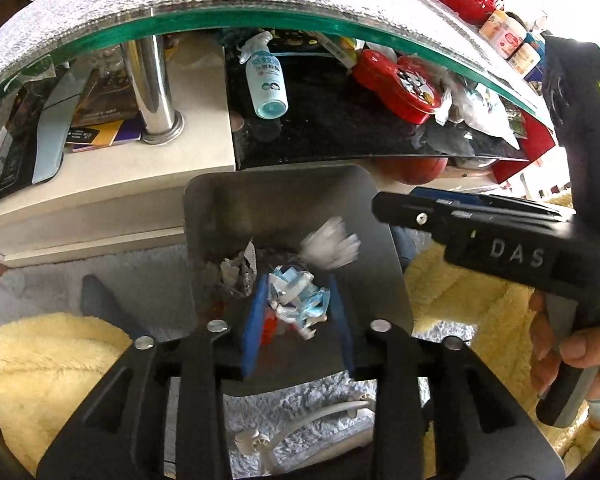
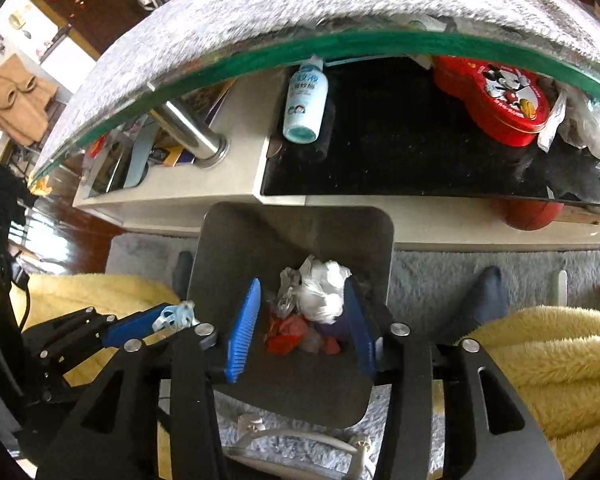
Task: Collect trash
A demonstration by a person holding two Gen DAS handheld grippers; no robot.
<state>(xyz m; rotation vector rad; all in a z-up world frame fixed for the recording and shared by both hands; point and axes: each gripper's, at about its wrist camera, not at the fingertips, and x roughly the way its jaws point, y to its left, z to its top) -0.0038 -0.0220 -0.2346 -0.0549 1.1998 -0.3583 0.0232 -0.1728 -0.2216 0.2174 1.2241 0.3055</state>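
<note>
Your left gripper point(image 1: 296, 312) has its fingers apart around the crumpled blue mask point(image 1: 300, 300); your right gripper point(image 2: 300, 320) also gapes, its white tissue wad point(image 2: 324, 288) loose over the bin point(image 2: 228, 240). Both scraps look light, soft and crushable, so pinch them mid-bundle.

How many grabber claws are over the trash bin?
2. The left gripper is above the bin, a crumpled blue mask between its open jaws; the right gripper is beside it, a white tissue wad just off its tips.

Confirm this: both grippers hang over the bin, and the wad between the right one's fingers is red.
Wrong colour: the wad between the right gripper's fingers is white, as the right wrist view shows. It and the left gripper do hang over the bin.
</note>
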